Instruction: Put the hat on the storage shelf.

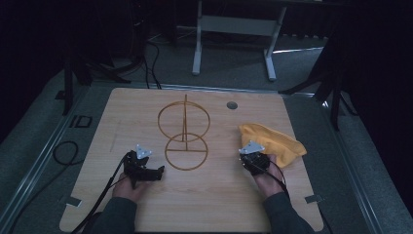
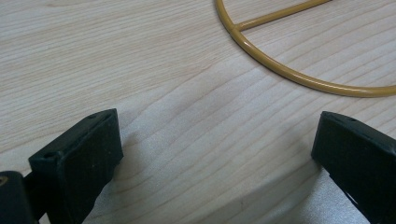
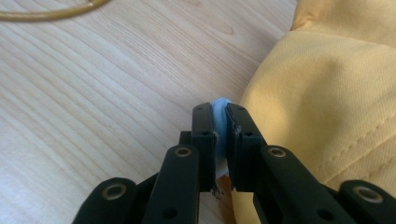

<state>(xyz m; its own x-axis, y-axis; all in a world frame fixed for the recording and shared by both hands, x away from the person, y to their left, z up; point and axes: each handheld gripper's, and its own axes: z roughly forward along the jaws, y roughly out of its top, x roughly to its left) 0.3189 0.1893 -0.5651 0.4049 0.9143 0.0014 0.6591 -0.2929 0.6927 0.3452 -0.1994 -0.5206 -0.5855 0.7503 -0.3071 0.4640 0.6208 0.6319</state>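
The right gripper [image 3: 219, 122] pinches a small blue bit at the edge of the yellow cloth [image 3: 327, 93], near the desk's [image 1: 204, 204] right edge. The left gripper [image 2: 215, 149] is spread wide, holding nothing.

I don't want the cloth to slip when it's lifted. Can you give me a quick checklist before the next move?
1. Right gripper shut on something: ok, a pale blue bit sits between the jaws.
2. That bit belongs to the yellow cloth: cannot tell.
3. Left gripper open with nothing between its jaws: ok.
4. Wire stand apart from the cloth: ok.
5. Bare table in front of both hands: ok.
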